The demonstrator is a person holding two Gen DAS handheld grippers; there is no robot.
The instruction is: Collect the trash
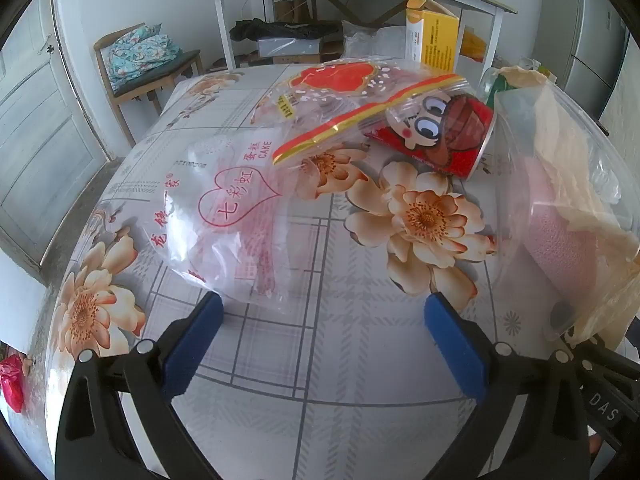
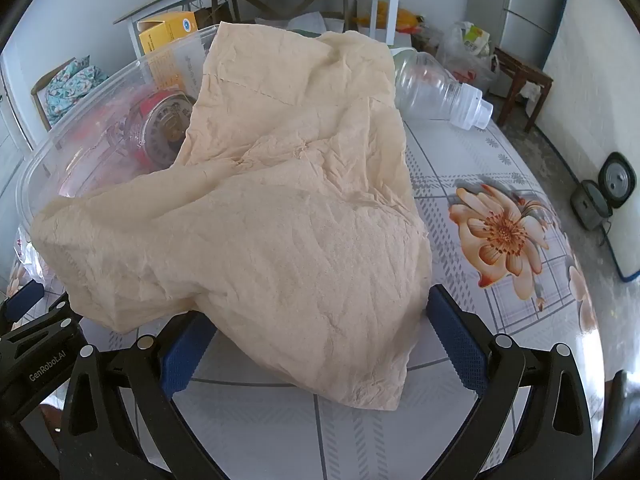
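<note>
- A large crumpled beige paper sheet is draped over the near rim of a clear plastic tub, its lower edge spilling onto the flowered tablecloth.
- The sheet's lower part is seen between the wide-spread blue pads of the right gripper; no squeeze on it is visible, though the contact at the left pad is partly hidden.
- A red cartoon-printed can is laid on its side beside the tub, with a red-and-gold clear wrapper lying over it.
- A clear cake bag with red print is spread flat on the table, just ahead of the left gripper, whose jaws are spread wide with nothing between them.
- An empty clear bottle with a white cap is laid on its side behind the sheet.
- A yellow carton is stood at the far edge.
</note>
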